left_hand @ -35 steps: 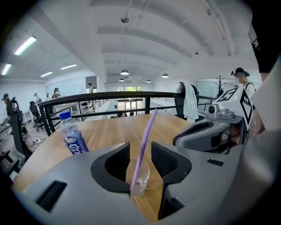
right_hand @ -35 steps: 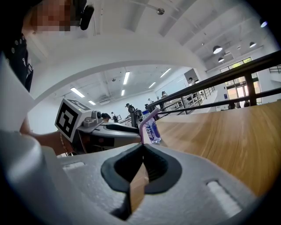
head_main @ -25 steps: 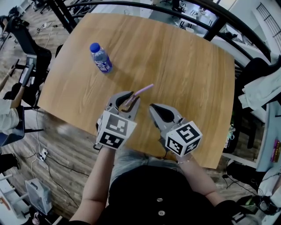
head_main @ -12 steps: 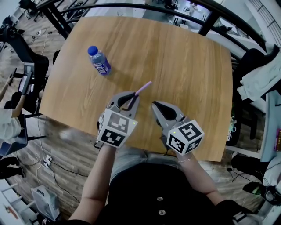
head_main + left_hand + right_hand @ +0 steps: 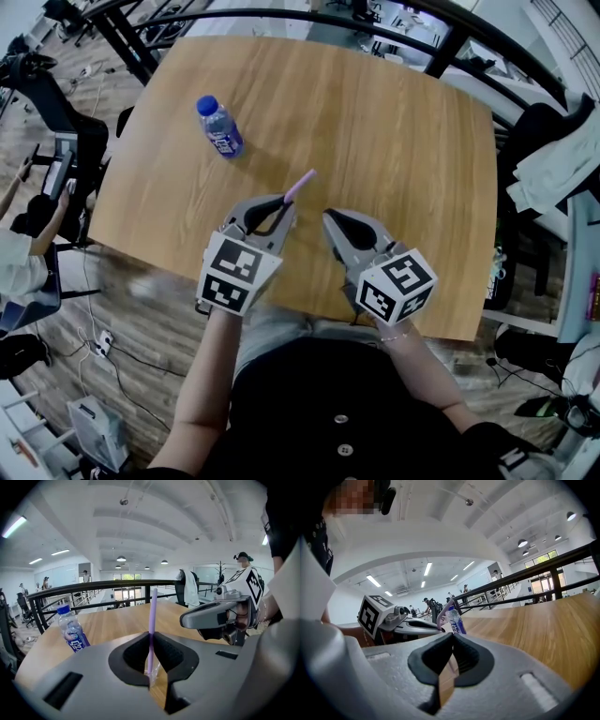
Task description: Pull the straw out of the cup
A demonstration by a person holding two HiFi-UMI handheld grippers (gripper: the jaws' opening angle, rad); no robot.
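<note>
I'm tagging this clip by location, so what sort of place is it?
Probably an open-plan office or lab: a wooden table stands beside a black railing, with office chairs nearby and ceiling lights overhead.

Over near edge of counter (image 5: 394,141), side by side and near each other but apart: left tool (image 5: 272,208) at left, right tool (image 5: 337,225) at right, both pointing toward far side. Between left tool's jaws, just closed in and pinching it: straw (image 5: 299,186), sticking out past the tips, up and toward counter's middle, clear of right tool. Nothing between right tool's jaws, pressed together. Well apart from both, farther back and to the left, near counter's left edge: bottle (image 5: 219,127), upright on the counter. Beyond far edge: railing (image 5: 309,13). Right of counter: chair (image 5: 553,159) with cloth draped over it. Left of and below near edge: floor (image 5: 141,309).
</note>
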